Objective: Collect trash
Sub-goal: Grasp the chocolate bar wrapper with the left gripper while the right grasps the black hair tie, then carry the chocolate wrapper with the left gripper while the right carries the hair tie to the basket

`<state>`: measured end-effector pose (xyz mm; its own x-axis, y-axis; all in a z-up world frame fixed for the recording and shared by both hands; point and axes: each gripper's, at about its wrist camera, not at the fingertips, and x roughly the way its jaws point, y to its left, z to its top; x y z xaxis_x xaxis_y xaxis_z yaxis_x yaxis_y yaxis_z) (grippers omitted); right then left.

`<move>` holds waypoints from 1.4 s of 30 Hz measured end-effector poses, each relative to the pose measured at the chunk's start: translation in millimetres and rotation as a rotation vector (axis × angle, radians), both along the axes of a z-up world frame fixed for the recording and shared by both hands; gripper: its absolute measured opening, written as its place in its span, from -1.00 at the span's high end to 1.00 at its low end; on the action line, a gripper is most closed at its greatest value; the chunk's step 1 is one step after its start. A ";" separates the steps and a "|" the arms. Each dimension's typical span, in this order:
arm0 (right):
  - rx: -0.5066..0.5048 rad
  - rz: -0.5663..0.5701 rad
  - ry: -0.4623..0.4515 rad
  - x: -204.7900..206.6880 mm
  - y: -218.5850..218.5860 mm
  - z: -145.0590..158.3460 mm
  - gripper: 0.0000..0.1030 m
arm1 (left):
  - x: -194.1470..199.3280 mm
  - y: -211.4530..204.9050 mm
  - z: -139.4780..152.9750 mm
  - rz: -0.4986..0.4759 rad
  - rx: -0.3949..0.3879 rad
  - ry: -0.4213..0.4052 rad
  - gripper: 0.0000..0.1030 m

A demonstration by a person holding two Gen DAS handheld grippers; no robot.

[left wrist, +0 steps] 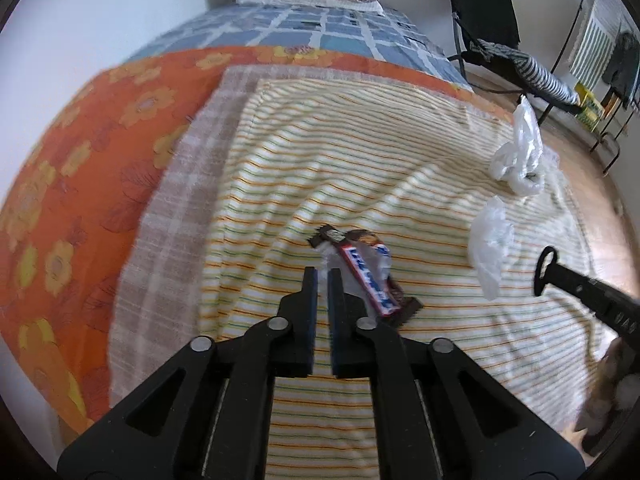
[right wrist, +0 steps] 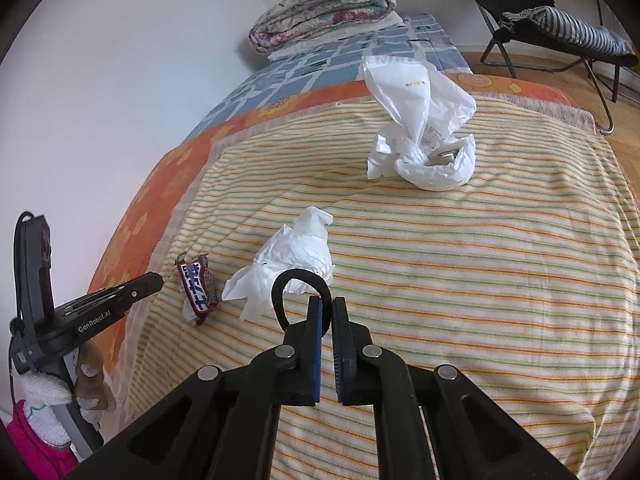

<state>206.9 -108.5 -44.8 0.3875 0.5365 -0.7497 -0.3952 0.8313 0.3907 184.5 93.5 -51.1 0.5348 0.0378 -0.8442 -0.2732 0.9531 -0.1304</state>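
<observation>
Left wrist view is showing the left gripper hanging over the yellow striped cloth-covered bed, its blue-padded jaws standing slightly apart with nothing between them; the torn brown, red and blue candy bar wrapper is lying just beyond its tips, near the middle of the surface; right wrist view is showing the right gripper with jaws pressed together, pinching a black elastic hair band whose loop is sticking out to the left of its tips; the crumpled white tissue is lying just past that loop; the knotted white plastic bag is sitting nearer the far edge; the folded floral quilt is resting at the far end.
</observation>
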 end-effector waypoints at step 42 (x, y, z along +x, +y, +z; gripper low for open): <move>-0.012 -0.010 -0.060 -28.2 -16.3 23.6 0.95 | -1.5 -4.5 1.4 0.030 -0.022 0.016 0.66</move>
